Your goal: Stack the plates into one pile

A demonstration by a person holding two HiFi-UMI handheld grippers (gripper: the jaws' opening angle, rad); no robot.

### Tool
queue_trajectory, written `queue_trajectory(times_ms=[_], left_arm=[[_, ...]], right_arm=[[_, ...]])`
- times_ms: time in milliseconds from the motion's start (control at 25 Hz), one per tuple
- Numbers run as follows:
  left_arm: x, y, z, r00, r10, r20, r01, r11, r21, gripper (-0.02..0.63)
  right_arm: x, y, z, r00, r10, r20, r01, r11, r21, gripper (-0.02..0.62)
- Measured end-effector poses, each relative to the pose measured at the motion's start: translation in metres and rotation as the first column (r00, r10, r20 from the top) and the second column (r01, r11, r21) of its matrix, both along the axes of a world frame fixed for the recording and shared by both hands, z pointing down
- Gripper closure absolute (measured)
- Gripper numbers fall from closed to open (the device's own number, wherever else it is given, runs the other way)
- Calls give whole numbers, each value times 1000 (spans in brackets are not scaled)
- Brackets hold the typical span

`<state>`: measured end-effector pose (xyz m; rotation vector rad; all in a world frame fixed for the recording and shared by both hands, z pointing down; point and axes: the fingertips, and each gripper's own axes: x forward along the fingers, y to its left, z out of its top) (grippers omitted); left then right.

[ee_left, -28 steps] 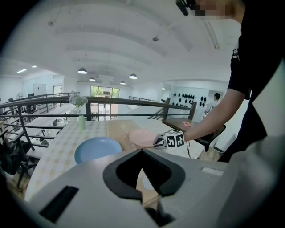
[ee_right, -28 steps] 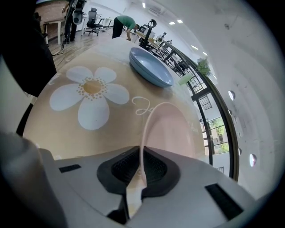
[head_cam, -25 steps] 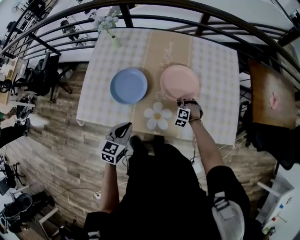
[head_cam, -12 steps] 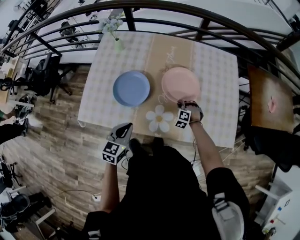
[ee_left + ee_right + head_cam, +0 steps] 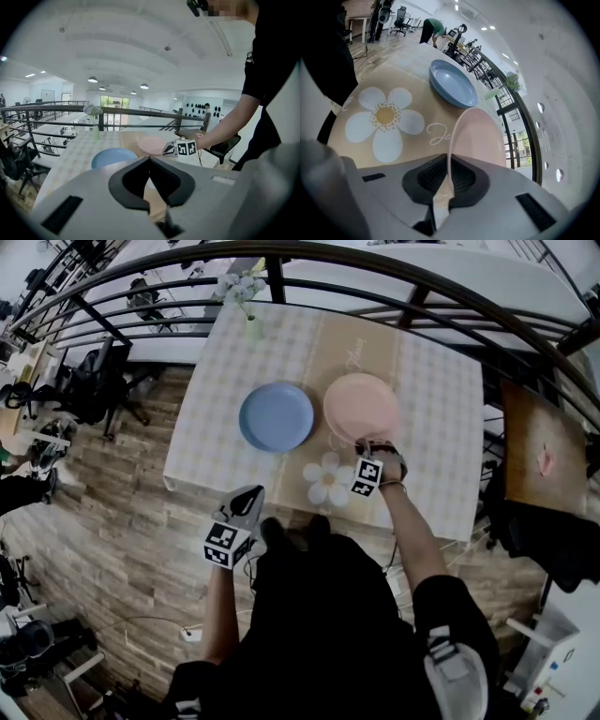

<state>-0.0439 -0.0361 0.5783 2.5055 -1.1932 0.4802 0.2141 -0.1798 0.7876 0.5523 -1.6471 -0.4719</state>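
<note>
A blue plate (image 5: 277,416) lies on the checked tablecloth (image 5: 441,427), left of a pink plate (image 5: 361,407). My right gripper (image 5: 363,444) is shut on the pink plate's near rim. In the right gripper view the pink plate (image 5: 480,136) stands tilted with its rim between the jaws of the right gripper (image 5: 449,176), and the blue plate (image 5: 452,83) lies beyond it. My left gripper (image 5: 249,495) hovers off the table's near edge, over the floor. In the left gripper view the left gripper (image 5: 150,160) has its jaws together around nothing, with the blue plate (image 5: 115,157) ahead.
A vase of flowers (image 5: 251,324) stands at the table's far left corner. A daisy print (image 5: 328,482) marks the cloth near the front edge. A dark railing (image 5: 394,268) curves behind the table. A wooden side table (image 5: 544,446) stands to the right.
The pink plate, held by my right gripper, has moved a little left toward the blue plate. My left gripper stays off the table's near edge.
</note>
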Motion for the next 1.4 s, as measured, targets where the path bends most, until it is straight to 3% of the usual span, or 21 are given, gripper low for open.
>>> queue_trajectory(times_ms=[760, 1400], left_arm=[[-82, 9, -3, 999, -51, -2, 51, 999, 9, 604], [-123, -3, -3, 999, -36, -2, 36, 999, 17, 605]], right_arm=[[-73, -5, -15, 1000, -27, -9, 28, 999, 22, 583], [-128, -2, -9, 999, -43, -7, 43, 999, 15, 583]])
